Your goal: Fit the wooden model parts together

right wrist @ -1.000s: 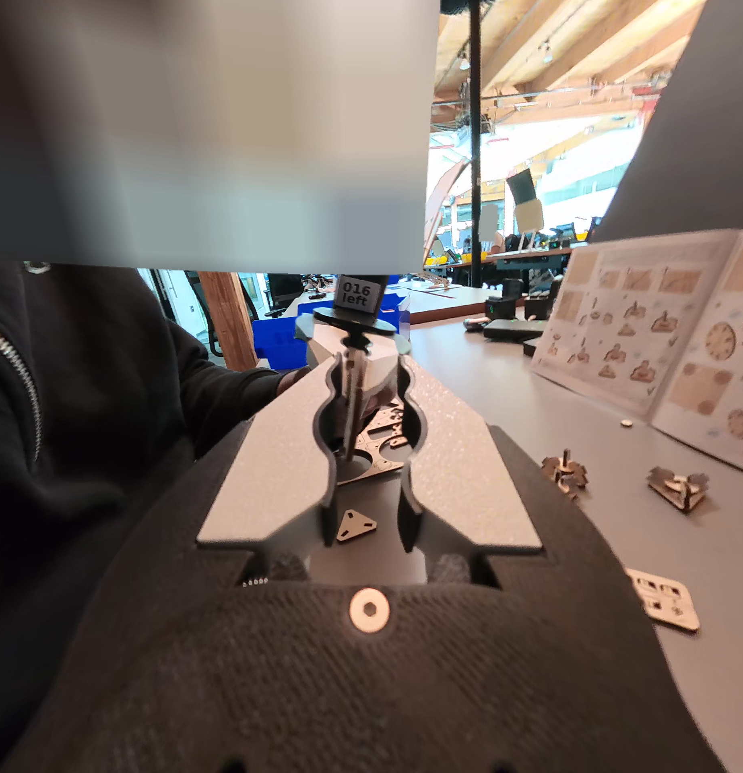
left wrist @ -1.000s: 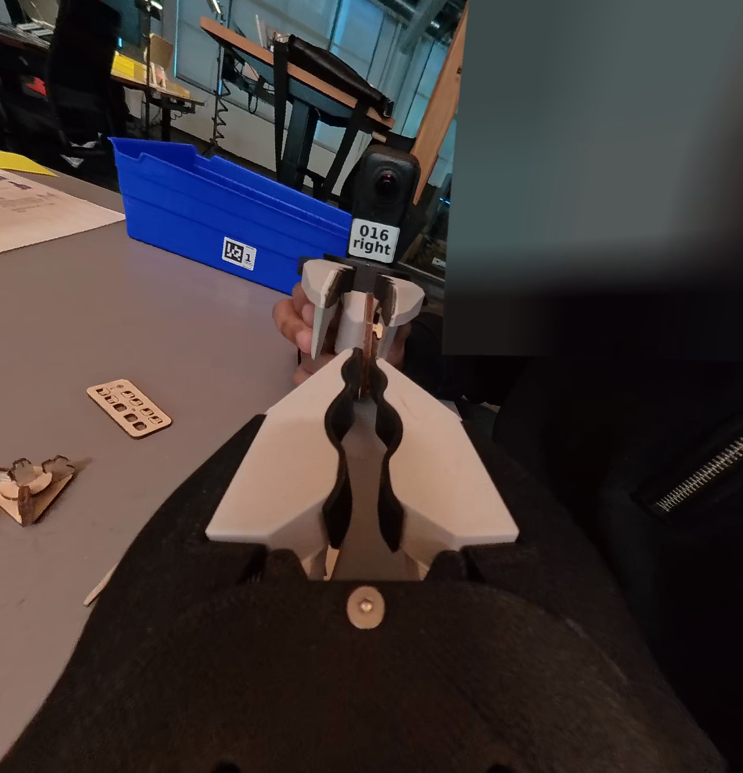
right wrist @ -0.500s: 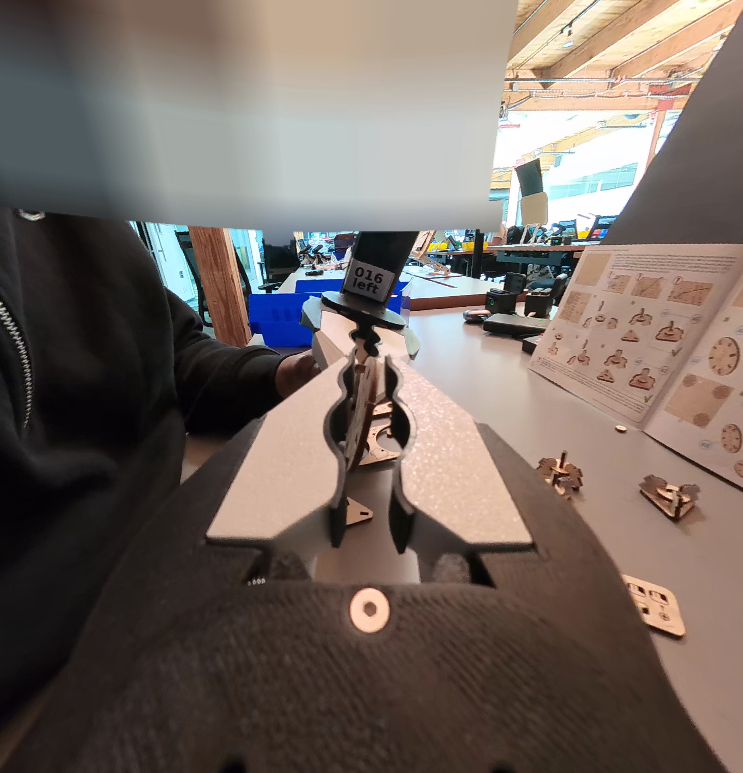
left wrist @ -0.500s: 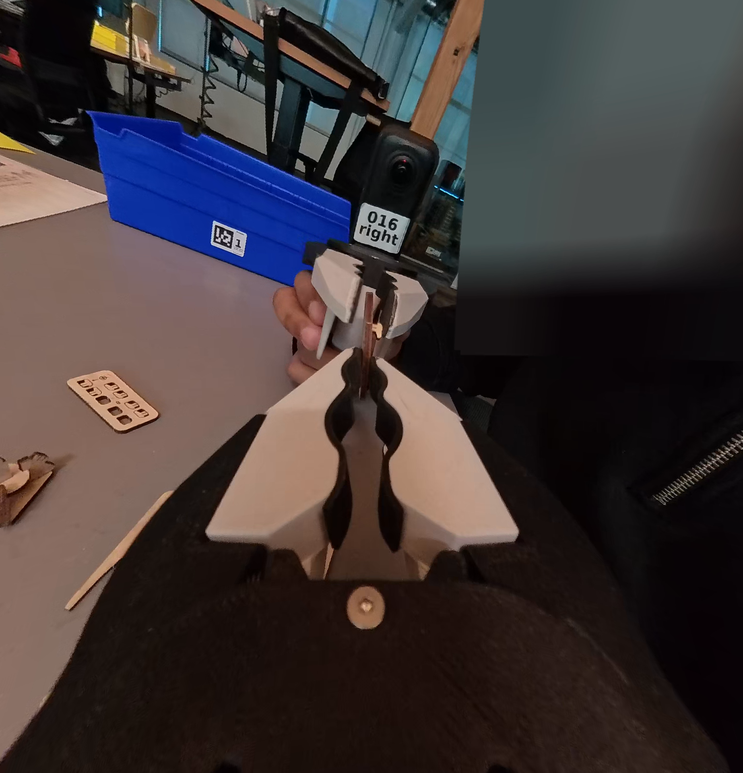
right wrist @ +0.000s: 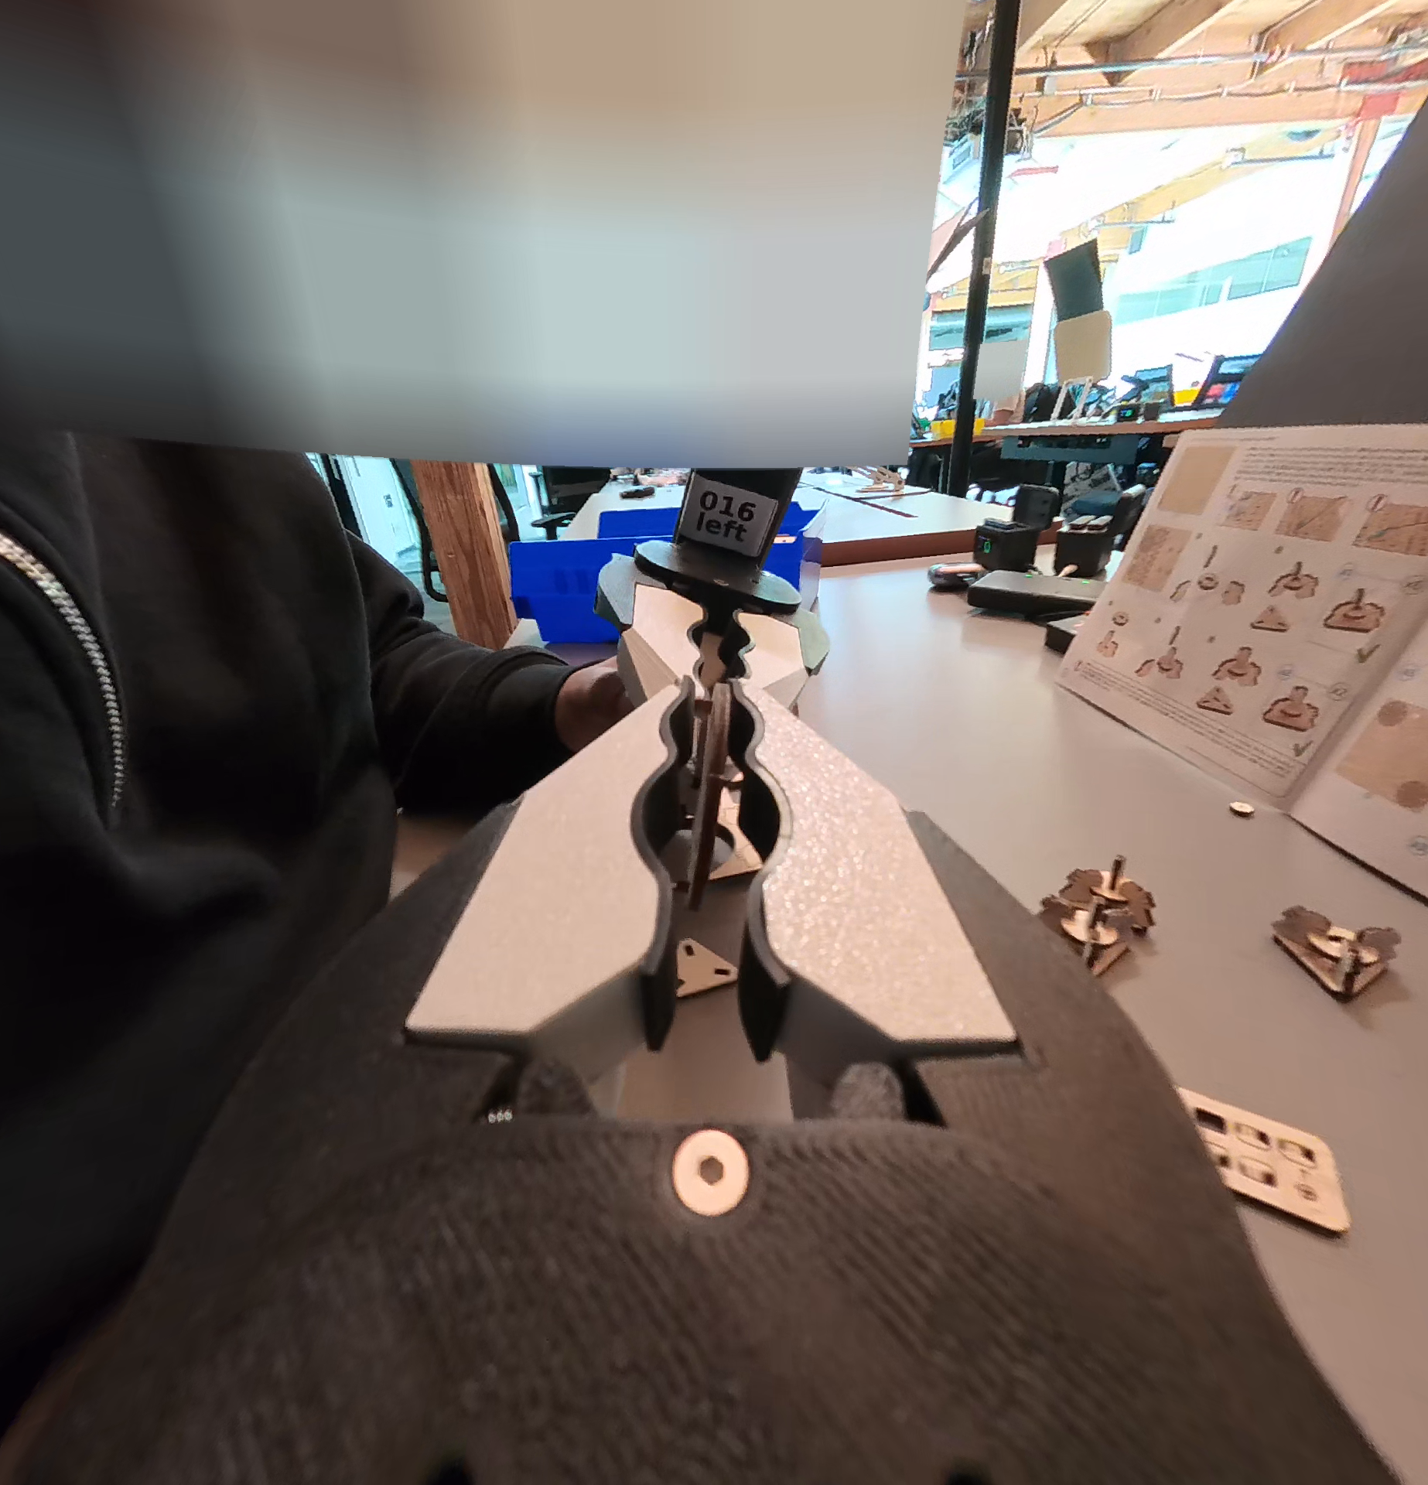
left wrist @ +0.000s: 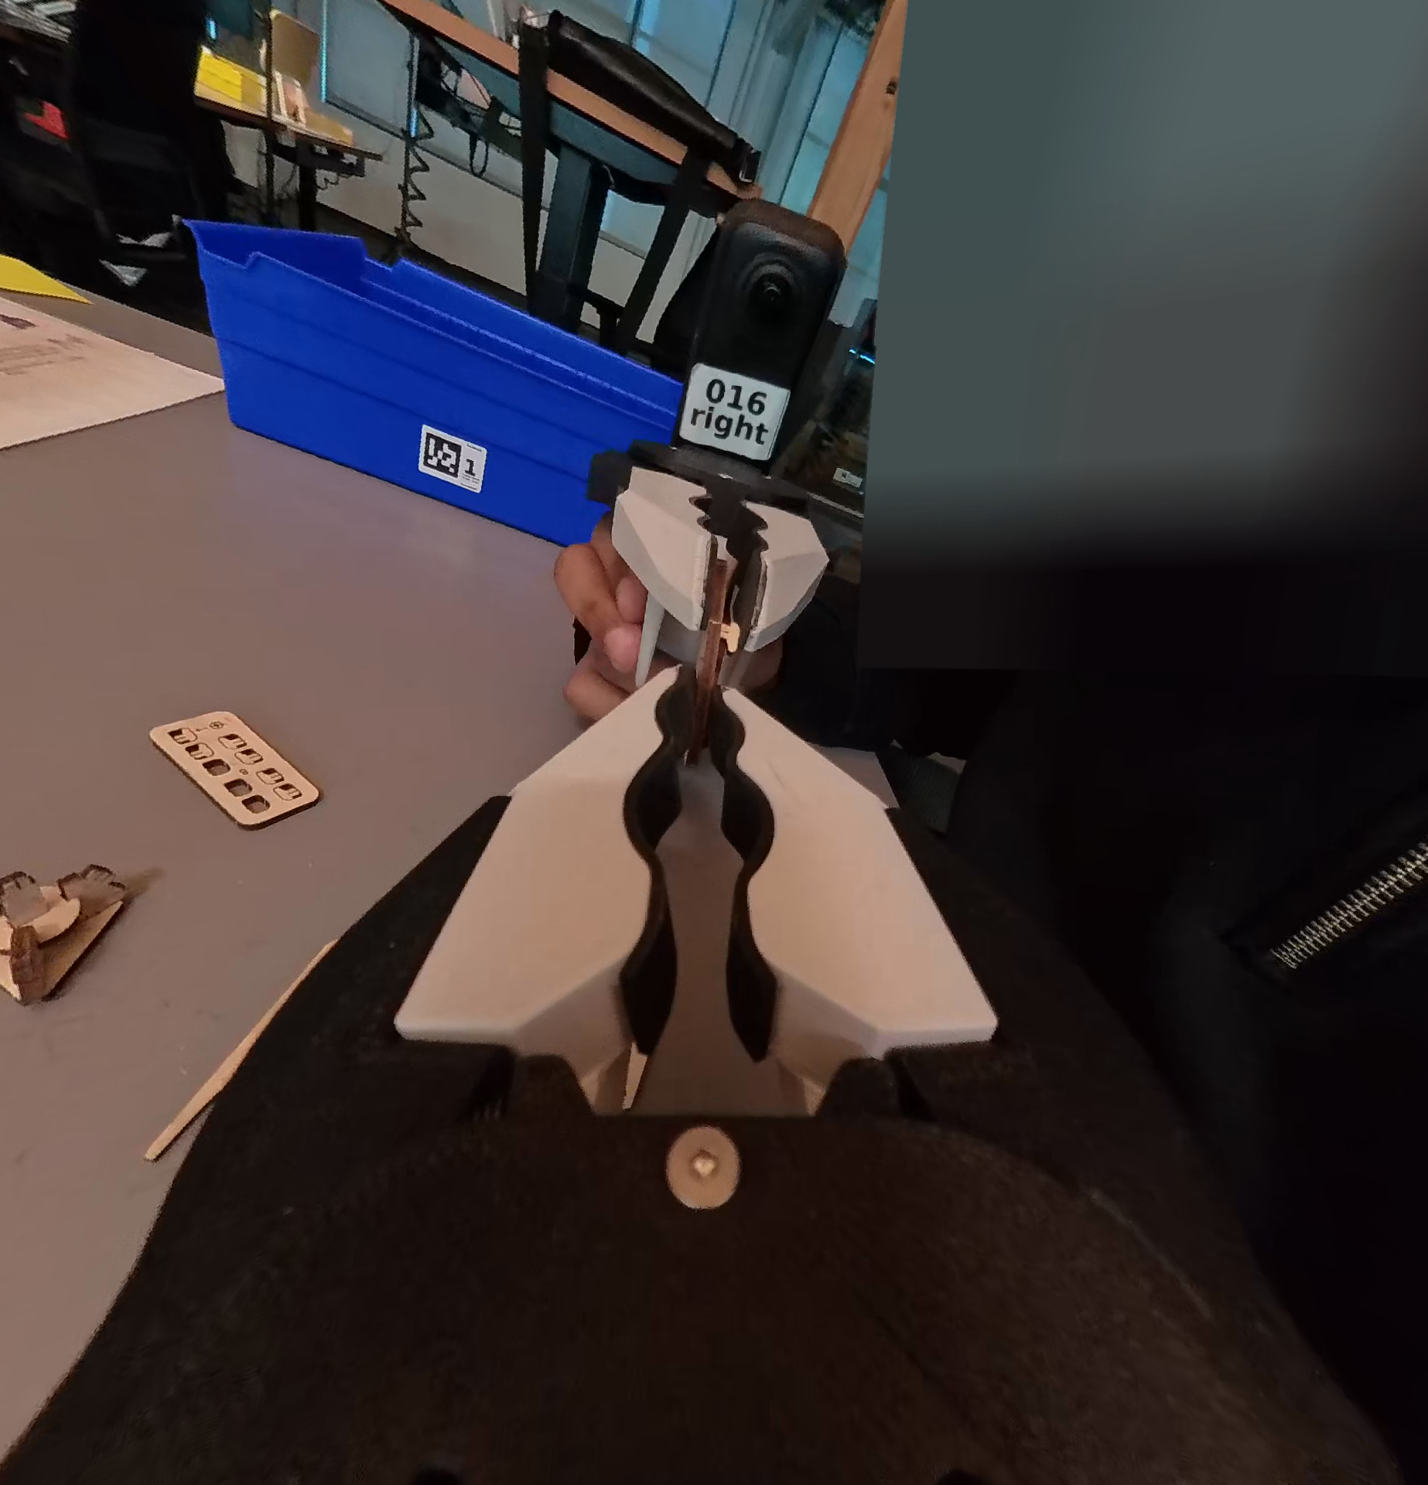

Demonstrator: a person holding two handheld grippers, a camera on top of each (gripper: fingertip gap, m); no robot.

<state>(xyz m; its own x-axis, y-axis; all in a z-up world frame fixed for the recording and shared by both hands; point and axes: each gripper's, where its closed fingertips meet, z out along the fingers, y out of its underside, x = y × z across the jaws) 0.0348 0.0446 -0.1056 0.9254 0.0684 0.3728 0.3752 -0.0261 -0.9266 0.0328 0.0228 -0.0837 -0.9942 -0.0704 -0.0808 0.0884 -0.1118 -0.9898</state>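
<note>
My left gripper (left wrist: 699, 699) is shut on the edge of a thin brown wooden piece (left wrist: 715, 643) and holds it upright above the grey table (left wrist: 293, 611). My right gripper (left wrist: 731, 643) faces it from the far side, held by a hand, its fingers closed around the other end of the same piece. In the right wrist view my right gripper (right wrist: 711, 703) has its pads against the wooden piece (right wrist: 715, 771), a round plate with a small peg. The left gripper (right wrist: 715, 671) meets it tip to tip. A small triangular wooden part (right wrist: 699, 968) lies on the table below.
A blue bin (left wrist: 421, 378) stands at the table's back. A punched wooden card (left wrist: 232, 767), a small wooden assembly (left wrist: 36, 924) and a thin stick (left wrist: 237, 1053) lie left. An open instruction booklet (right wrist: 1273, 611), two assemblies (right wrist: 1096, 916) and another card (right wrist: 1265, 1173) lie right.
My right gripper's jaws have narrowed from wide open to closed around the wooden piece. My left gripper has stayed shut on it. Both grippers shifted slightly.
</note>
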